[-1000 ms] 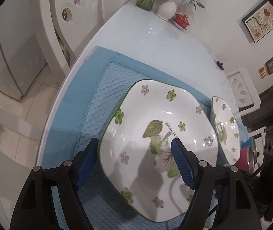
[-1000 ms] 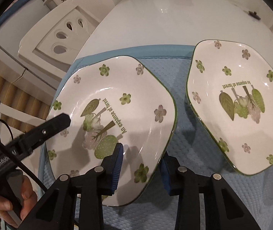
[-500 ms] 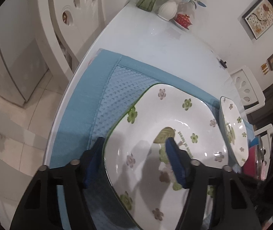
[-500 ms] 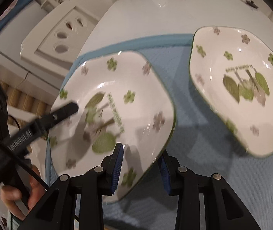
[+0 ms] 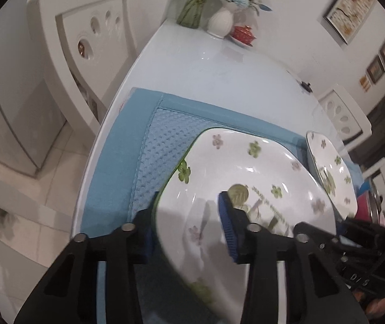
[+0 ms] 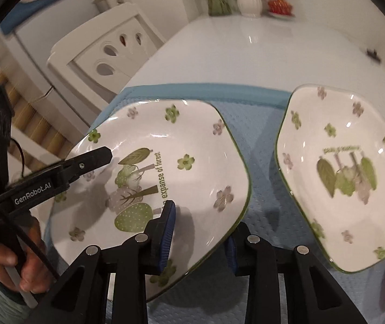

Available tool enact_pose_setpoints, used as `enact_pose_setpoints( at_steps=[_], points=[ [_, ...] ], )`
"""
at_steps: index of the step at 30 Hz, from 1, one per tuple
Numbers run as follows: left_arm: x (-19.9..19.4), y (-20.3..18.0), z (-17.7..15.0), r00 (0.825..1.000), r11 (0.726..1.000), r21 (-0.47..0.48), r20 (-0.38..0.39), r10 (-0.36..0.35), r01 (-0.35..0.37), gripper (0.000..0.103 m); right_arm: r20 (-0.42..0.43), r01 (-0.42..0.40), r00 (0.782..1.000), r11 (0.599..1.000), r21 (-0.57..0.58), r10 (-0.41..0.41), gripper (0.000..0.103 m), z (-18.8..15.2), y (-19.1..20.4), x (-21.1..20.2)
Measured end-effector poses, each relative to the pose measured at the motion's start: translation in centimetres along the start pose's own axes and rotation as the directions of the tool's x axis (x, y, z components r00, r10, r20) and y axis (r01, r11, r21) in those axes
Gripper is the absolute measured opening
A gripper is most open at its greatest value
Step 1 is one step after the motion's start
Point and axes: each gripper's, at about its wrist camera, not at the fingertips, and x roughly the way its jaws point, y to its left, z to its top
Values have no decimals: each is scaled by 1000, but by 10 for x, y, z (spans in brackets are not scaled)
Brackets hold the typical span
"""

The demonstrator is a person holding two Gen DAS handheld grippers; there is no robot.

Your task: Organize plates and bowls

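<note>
Two white plates with green and mauve flowers lie on a blue waffle mat (image 6: pixel 260 140) at the near end of the pale bench (image 6: pixel 273 51). The near plate (image 6: pixel 165 178) has both grippers on its rim. In the left wrist view the left gripper (image 5: pixel 189 224) straddles the plate's edge at about 6 o'clock: its jaws are closing, one blue pad over the printed face beside the leaf design, the other under the rim against the mat; whether both pads already press on the china cannot be told. In the right wrist view the right gripper (image 6: pixel 200 229) takes the same plate's edge at about 5 o'clock, its jaws also narrowing, one pad on the inner surface below the tree picture, the other tucked beneath the rim, so the plate is pinched between them and its near side sits tilted off the mat. The left gripper reaches in from 9 o'clock there, carried by a hand (image 6: pixel 16 264). The second plate (image 6: pixel 346 172) lies at 3 o'clock, apart from the first.
</note>
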Motion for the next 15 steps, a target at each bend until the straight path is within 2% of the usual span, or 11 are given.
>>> enact_pose_setpoints(
  at_steps=[9, 12, 15],
  points=[
    [-25, -8, -6, 999, 998, 55, 42, -7, 5, 33, 3, -25, 1000, 998, -50, 25, 31, -1, -1, -7],
    [-31, -10, -4, 998, 997, 74, 59, -1, -4, 33, 2, -63, 998, 997, -40, 63, 31, -2, -3, -10],
    [-28, -9, -4, 999, 997, 78, 45, 4, -8, 32, -7, -76, 997, 997, -25, 75, 31, -2, -4, -8]
  ],
)
